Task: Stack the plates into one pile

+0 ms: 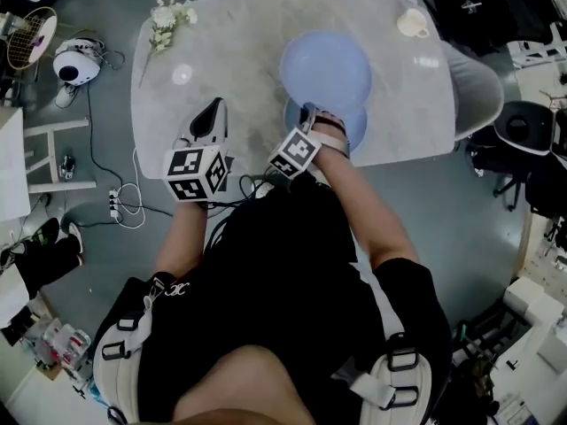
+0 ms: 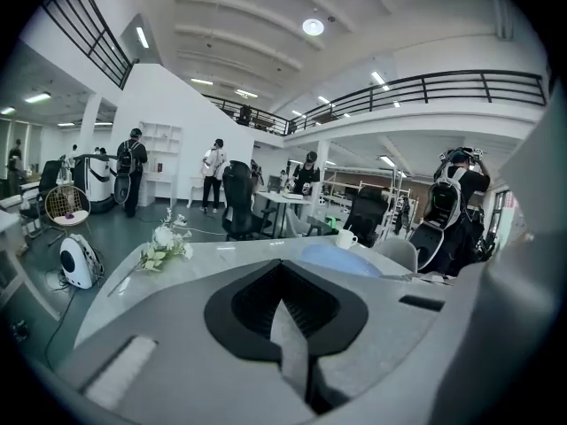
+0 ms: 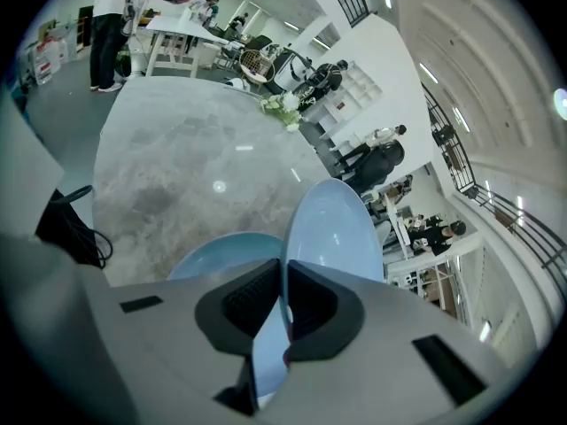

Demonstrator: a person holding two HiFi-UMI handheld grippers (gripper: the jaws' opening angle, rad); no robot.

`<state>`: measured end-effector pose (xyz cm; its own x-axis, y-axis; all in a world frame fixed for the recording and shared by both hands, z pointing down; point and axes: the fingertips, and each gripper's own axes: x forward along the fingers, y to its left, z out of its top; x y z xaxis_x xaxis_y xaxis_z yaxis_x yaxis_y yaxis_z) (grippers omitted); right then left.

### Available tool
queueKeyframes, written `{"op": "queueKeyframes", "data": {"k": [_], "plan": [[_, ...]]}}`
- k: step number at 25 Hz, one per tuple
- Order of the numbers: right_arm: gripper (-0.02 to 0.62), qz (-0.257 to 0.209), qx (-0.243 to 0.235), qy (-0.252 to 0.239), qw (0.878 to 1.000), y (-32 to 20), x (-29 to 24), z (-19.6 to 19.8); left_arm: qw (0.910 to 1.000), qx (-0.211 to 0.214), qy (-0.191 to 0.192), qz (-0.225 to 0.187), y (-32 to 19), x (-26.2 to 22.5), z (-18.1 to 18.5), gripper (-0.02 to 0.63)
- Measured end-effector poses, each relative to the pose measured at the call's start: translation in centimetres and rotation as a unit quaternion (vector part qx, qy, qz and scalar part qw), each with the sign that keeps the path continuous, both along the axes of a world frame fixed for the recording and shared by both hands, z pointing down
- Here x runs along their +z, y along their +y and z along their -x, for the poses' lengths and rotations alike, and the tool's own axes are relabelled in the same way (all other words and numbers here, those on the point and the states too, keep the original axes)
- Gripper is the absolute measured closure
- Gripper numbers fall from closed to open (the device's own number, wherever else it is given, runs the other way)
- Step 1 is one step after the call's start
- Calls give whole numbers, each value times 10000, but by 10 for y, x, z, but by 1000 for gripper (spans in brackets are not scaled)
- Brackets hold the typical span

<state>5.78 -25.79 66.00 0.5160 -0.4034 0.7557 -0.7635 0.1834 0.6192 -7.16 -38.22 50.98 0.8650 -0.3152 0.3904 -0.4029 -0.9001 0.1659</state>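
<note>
My right gripper [image 1: 312,124] is shut on the near rim of a light blue plate [image 1: 325,67] and holds it tilted above the marble table [image 1: 230,69]. A second light blue plate [image 1: 357,127] lies on the table just below it, near the front edge. In the right gripper view the held plate [image 3: 335,228] stands edge-on between the jaws, with the lying plate [image 3: 217,255] to its left. My left gripper [image 1: 211,120] hovers over the table's front left part, shut and empty. In the left gripper view its closed jaws [image 2: 282,289] point across the table toward the blue plate [image 2: 341,259].
A white cup [image 1: 412,23] stands at the table's far right corner, and a bunch of white flowers [image 1: 168,18] lies at the far left. A grey chair [image 1: 477,87] sits right of the table. Cables [image 1: 128,206] trail on the floor at the left.
</note>
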Motion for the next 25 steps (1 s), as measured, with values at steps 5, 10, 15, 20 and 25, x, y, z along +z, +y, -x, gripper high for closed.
{"op": "queueKeyframes", "data": {"k": [5,10,15,20,25], "plan": [[569,80,659,-206,9976,18,20,19,9996,218,-125,142,3,15,-5,604],[568,186,1123,-278,9931,31,38,30,9991,255,-229,246,5,26,-1,604],[568,373,1111,-261,9928,49,56,49,9989,197,-325,286,8,34,10,604],[568,395,1014,-485,9929,55,70,70,9986,84,-406,327,12,40,18,604],[554,430,1029,-563,9922,54,69,71,9984,-6,-434,364,10,43,24,604]]}}
